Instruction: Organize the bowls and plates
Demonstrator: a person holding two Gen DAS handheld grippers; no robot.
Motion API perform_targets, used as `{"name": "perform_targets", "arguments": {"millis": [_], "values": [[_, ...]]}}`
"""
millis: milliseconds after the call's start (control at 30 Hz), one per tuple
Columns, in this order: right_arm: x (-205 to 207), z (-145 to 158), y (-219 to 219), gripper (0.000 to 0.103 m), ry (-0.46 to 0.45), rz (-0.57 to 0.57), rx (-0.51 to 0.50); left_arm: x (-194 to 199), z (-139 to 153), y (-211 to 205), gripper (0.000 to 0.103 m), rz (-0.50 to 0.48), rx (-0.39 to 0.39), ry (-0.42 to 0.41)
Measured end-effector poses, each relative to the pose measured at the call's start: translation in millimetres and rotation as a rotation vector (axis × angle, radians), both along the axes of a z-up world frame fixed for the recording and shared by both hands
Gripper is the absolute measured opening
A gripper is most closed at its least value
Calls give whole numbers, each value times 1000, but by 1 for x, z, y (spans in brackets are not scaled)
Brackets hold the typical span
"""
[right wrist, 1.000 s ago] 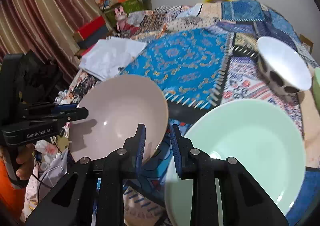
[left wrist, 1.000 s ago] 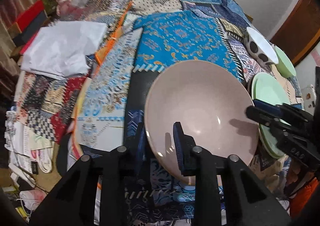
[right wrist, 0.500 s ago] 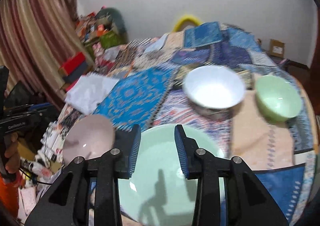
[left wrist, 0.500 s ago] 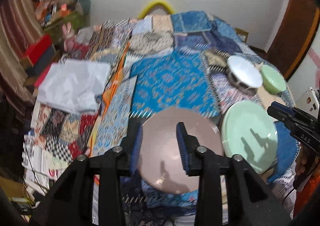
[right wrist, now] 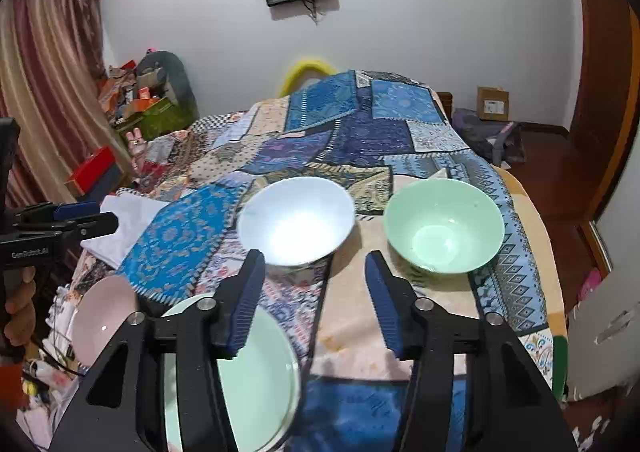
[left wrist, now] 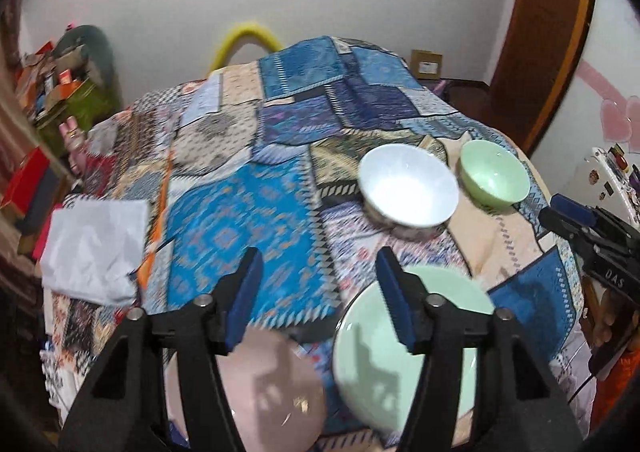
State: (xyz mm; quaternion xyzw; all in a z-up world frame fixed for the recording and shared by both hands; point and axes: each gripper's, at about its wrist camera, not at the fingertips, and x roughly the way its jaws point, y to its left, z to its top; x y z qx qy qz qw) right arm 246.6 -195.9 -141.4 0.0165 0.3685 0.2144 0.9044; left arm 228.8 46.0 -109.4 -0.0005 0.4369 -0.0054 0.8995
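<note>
A pink plate (left wrist: 272, 392) and a pale green plate (left wrist: 368, 372) lie side by side at the near edge of the patchwork-covered table (left wrist: 248, 219). Beyond them stand a white bowl (left wrist: 408, 187) and a green bowl (left wrist: 494, 175), apart from each other. My left gripper (left wrist: 320, 292) hovers above the plates; its jaws are opening with nothing between them. My right gripper (right wrist: 316, 300) hangs above the green plate (right wrist: 260, 384), short of the white bowl (right wrist: 296, 219) and green bowl (right wrist: 444, 223); its jaws are opening too and hold nothing. The pink plate (right wrist: 104, 312) is at lower left.
A folded white cloth (left wrist: 96, 248) lies on the table's left side. Boxes and clutter (right wrist: 140, 99) pile up by the curtain at far left. A dark wooden door frame (left wrist: 548, 31) stands at right. A hand (right wrist: 16, 308) holds the left gripper's handle.
Both grippers have drawn back and risen from the pink and green plates, and their jaws have spread apart. The white and green bowls have come fully into view.
</note>
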Motion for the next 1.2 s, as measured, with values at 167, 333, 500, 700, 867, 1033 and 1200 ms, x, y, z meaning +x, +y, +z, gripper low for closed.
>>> {"name": "perform_targets", "arguments": {"millis": [167, 333, 500, 700, 867, 1033, 1200], "values": [[26, -18, 2, 55, 35, -13, 12, 47, -16, -21, 72, -23, 3, 30], [49, -41, 11, 55, 92, 2, 28, 94, -46, -31, 72, -30, 7, 88], [65, -63, 23, 55, 133, 10, 30, 128, -79, -32, 72, -30, -11, 149], [82, -82, 31, 55, 186, 20, 45, 155, -107, -33, 72, -33, -21, 180], [89, -90, 35, 53, 210, 18, 61, 168, -122, -33, 72, -41, -23, 198], [92, -95, 41, 46, 209, 20, 41, 177, -134, -32, 61, -52, -47, 223], [98, -101, 46, 37, 223, 23, 30, 181, -140, -36, 51, -74, -42, 236]]}}
